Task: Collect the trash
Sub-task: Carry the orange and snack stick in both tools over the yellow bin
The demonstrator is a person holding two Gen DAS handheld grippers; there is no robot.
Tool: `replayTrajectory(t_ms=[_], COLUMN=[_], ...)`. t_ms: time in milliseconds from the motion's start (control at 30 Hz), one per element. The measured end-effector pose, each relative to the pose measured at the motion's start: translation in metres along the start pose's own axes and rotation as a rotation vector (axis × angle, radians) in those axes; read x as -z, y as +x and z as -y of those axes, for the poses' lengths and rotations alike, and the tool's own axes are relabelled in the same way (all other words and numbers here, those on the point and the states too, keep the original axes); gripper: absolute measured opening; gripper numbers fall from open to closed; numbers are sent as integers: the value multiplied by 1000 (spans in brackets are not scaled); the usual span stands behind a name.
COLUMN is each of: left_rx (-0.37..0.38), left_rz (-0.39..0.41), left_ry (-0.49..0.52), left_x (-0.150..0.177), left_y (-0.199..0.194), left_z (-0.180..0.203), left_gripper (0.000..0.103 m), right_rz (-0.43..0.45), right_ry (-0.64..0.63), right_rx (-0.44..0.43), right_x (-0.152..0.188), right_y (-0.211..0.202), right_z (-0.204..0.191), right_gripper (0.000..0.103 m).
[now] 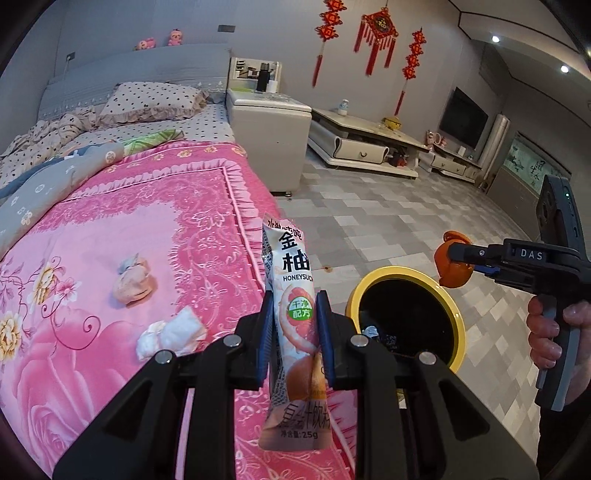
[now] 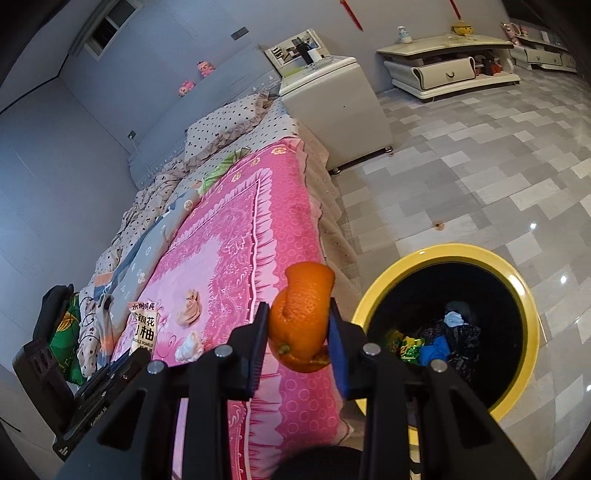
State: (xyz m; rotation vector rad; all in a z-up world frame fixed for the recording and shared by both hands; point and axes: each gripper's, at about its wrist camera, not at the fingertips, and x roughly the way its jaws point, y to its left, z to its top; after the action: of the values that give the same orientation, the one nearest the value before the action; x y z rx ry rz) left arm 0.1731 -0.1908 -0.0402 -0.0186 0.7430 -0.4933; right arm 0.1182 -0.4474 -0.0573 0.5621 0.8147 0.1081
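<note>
Orange peel (image 2: 301, 325) clenched in right tongs (image 2: 297, 334), just left of the yellow bin (image 2: 524, 295); soft, springy, light. Left tongs (image 1: 295, 332) clamp the drink sachet (image 1: 293, 325) mid-body: thin, slippery film. Crumpled tissues (image 1: 170, 338) remain on the bed (image 1: 110, 240); pinch them at the bulk.

One drink-mix sachet (image 1: 291, 317). One piece of orange peel (image 2: 301, 321). Two crumpled tissue wads on the pink bedspread (image 1: 110, 236): a peach-tinted one (image 1: 133, 282) and a white one (image 1: 170, 338). One yellow-rimmed bin (image 1: 461, 332); the scraps inside it are too dark and tangled to count, perhaps four or five. Two grippers: the left gripper (image 1: 295, 332) and the right gripper (image 2: 297, 332). Two pink plush toys (image 1: 159, 40) on the headboard. One polka-dot pillow (image 1: 155, 99). Three red knot hangings (image 1: 380, 33) on the wall.
</note>
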Motion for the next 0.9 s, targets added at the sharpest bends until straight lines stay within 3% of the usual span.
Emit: replayTrajectory(t_ms=[467, 900], left_rx=[101, 116], left_rz=[-82, -187], left_ry=[91, 85], left_x=[-9, 3], left_y=[73, 137], left_z=[85, 120], left_gripper=[21, 21], right_rz=[26, 5], right_ry=[94, 162], right_rx=[68, 128], right_x=[-7, -9], right_y=[-8, 18], right_z=[77, 125], right_gripper=[28, 29])
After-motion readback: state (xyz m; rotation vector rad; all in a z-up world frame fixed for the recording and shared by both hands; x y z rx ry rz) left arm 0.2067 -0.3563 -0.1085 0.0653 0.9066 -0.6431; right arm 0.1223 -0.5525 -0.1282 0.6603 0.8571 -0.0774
